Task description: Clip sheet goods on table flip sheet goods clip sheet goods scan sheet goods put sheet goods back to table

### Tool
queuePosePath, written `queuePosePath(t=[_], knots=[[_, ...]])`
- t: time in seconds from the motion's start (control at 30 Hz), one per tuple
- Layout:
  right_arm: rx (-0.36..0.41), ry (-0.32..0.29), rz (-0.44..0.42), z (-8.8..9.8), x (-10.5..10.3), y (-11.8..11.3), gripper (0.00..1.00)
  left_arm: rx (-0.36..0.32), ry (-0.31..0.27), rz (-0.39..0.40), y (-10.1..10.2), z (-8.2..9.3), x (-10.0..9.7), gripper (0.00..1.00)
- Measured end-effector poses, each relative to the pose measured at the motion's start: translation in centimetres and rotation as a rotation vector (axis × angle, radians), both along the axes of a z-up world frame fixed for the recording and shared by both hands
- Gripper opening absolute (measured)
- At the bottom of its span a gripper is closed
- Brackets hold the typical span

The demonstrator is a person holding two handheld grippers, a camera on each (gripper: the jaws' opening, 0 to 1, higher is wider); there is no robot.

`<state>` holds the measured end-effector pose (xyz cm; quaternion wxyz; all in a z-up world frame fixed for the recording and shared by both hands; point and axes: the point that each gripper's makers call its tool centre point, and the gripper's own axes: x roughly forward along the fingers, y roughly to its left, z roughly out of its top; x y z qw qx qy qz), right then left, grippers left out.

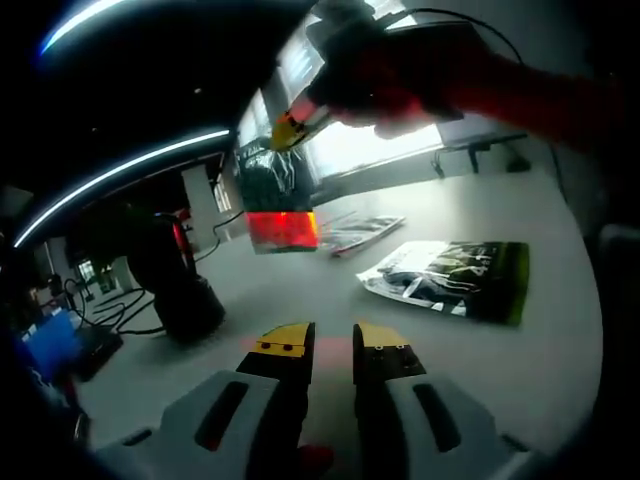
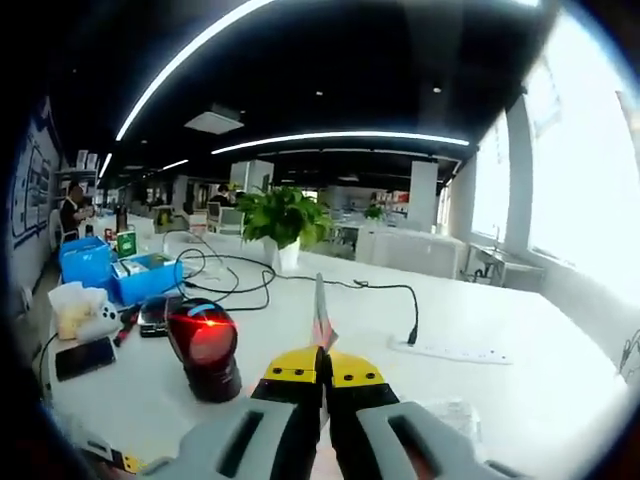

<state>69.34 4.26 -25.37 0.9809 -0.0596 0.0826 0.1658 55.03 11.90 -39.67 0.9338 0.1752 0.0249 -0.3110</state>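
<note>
An open-plan office with long ceiling light strips and bright windows surrounds a wide white worktop [image 2: 520, 390]. On it, taking the barcode scanner [image 2: 205, 352] as the landmark: the scanner is a dark, upright unit whose window glows red, standing towards the worktop's near edge. Behind it lie blue bins [image 2: 150, 276] and looping cables, further back a potted plant [image 2: 280, 222], and well off to its right a white power strip [image 2: 450, 350].

The right tool [image 2: 322, 368] has its jaws pressed together, pinching a sheet pack [image 2: 320, 310] that shows edge-on, rising from the tips just right of the scanner. In the left gripper view the same pack [image 1: 272, 190] hangs in the air above and right of the scanner [image 1: 180, 280], its lower end lit red by the beam. The left tool [image 1: 332, 342] hovers low over the worktop, jaws slightly spread and holding nothing. Another sheet pack [image 1: 450, 280] lies flat, well right of the scanner, with a third [image 1: 360, 232] beyond it.

The scan looks to be in hand. It likely goes best with the barcode face turned square to the red window, held steady and pinched by an edge clear of the code.
</note>
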Motion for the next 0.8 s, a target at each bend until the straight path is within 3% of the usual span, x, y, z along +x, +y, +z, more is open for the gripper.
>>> queuePosePath(t=[0.33,0.47,0.8], knots=[[-0.022,-0.007,-0.003,-0.2,0.2,0.4,0.00,0.000,-0.001,0.001,0.1,0.0,-0.1,0.08],[-0.057,-0.026,0.006,0.3,0.4,0.1,0.00,0.000,-0.001,0.002,0.1,0.0,-0.1,0.08],[-0.061,-0.039,0.045,1.4,-0.1,-0.6,0.00,-0.001,0.002,0.003,0.1,0.0,-0.1,0.08]])
